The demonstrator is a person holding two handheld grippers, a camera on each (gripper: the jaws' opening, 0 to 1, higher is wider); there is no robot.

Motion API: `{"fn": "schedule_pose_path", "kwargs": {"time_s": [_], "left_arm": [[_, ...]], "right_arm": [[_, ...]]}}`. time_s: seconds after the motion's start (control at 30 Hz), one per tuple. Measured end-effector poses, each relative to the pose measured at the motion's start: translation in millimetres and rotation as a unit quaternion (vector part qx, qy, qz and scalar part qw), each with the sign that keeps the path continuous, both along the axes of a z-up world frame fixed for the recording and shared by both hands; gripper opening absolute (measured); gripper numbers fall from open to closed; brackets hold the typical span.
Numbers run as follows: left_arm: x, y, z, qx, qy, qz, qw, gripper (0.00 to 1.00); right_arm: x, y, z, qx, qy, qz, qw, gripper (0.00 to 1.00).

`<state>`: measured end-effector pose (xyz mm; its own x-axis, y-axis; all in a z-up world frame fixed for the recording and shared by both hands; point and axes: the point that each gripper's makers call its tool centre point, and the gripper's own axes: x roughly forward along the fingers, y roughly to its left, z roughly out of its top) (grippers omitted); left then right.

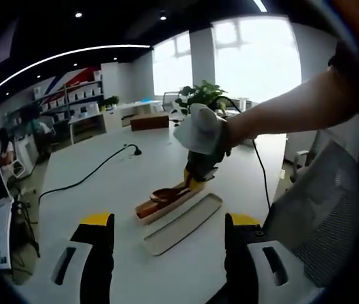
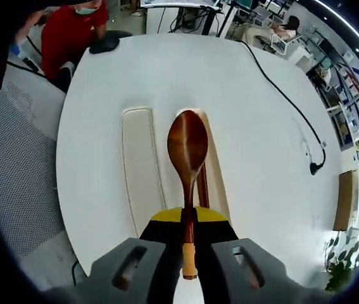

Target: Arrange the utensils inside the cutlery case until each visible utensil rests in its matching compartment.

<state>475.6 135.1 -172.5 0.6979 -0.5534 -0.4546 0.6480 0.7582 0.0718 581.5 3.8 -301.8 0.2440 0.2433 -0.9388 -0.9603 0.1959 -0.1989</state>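
Note:
A dark wooden spoon (image 2: pixel 187 144) with a lighter handle end is clamped in my right gripper (image 2: pixel 188 218), jaws shut on the handle. Its bowl hangs over the long, narrow cutlery case (image 2: pixel 217 180), which has a brown inside. The case's cream lid (image 2: pixel 140 166) lies flat alongside it. In the left gripper view, a gloved hand holds that right gripper (image 1: pixel 196 180) over the case (image 1: pixel 160 212), with the spoon (image 1: pixel 164 195) dipping into it and the lid (image 1: pixel 184 225) in front. My left gripper (image 1: pixel 170 220) hovers nearer, open and holding nothing.
The white table (image 1: pixel 103 190) carries a black cable (image 1: pixel 90 174) and a potted plant (image 1: pixel 201 95) at the back. A mesh chair (image 1: pixel 331 190) stands at the right edge. Another black cable (image 2: pixel 287 101) and a person in red (image 2: pixel 71 31) are seen past the table.

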Motion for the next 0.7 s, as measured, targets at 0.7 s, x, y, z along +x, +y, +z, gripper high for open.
{"fn": "schedule_pose_path", "kwargs": {"time_s": [0.7], "left_arm": [[-0.2, -1, -2.7, 0.001, 0.006, -0.004, 1.0000, 0.73]], "right_arm": [[22, 13, -20.8, -0.049, 0.009, 0.038, 0.9980, 0.01]]}}
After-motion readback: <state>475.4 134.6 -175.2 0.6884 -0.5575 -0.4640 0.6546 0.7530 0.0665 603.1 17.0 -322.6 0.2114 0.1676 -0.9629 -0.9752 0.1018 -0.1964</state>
